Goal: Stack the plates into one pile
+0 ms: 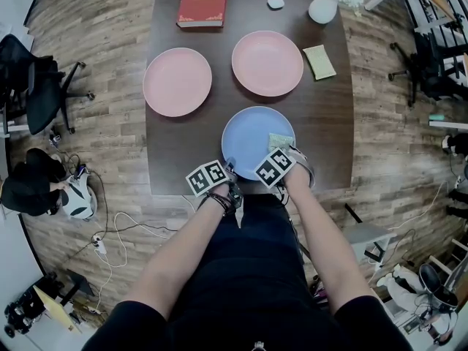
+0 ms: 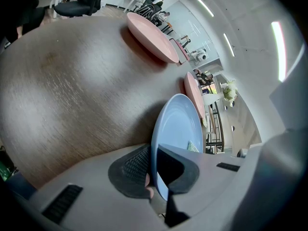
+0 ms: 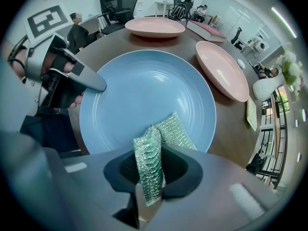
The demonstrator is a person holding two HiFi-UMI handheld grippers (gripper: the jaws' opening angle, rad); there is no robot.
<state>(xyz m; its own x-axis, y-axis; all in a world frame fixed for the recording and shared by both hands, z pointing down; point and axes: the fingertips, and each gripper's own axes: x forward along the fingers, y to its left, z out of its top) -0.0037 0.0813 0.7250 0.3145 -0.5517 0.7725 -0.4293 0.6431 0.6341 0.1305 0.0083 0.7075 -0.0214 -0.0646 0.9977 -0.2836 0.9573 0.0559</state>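
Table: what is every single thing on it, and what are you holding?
table: one, dark brown, centre of the head view
blue plate: one, light blue, near edge
pink plates: two, pink, side by side beyond the blue plate, not stacked
red book: one, red, far left
small white thing: one, white, far edge; too small to identify
white vase: one, white, far right, with pale flowers
yellow-green cloth: one, right of the pink plates
green sponge: one, sparkly green, over the blue plate
left hand-held gripper: one, grey, shut on the blue plate's near rim
right hand-held gripper: one, grey, shut on the green sponge
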